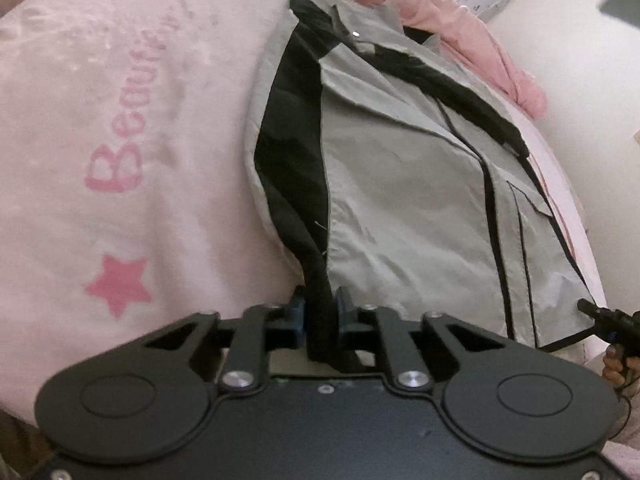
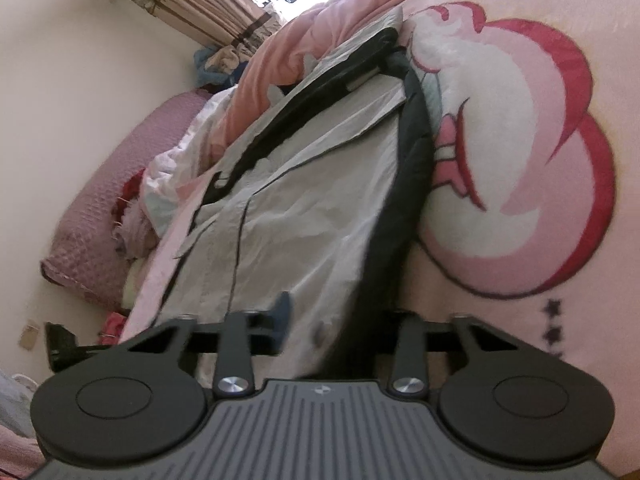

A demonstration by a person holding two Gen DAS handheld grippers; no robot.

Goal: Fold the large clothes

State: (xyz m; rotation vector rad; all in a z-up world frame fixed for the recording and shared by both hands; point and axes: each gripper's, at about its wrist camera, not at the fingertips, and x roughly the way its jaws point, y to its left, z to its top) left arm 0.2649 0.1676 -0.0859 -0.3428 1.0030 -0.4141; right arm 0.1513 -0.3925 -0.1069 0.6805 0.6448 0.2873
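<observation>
A grey jacket with black panels and trim (image 1: 400, 168) lies spread on a pink blanket (image 1: 120, 120). My left gripper (image 1: 320, 308) is shut on the jacket's black hem strip at its near edge. In the right wrist view the same jacket (image 2: 304, 208) stretches away from me. My right gripper (image 2: 332, 320) has the jacket's near edge, grey cloth and black panel, between its fingers; only the left blue finger (image 2: 282, 308) shows, and cloth hides the right one. The right gripper also shows at the jacket's right corner in the left wrist view (image 1: 600, 316).
The blanket has pink lettering and a star (image 1: 118, 284), and a large pink cartoon print (image 2: 520, 152). A crumpled pink quilt (image 2: 288, 60) lies beyond the jacket. A purple pillow (image 2: 112, 200) and loose clothes lie by the cream wall. A curtained window (image 2: 224, 12) is beyond.
</observation>
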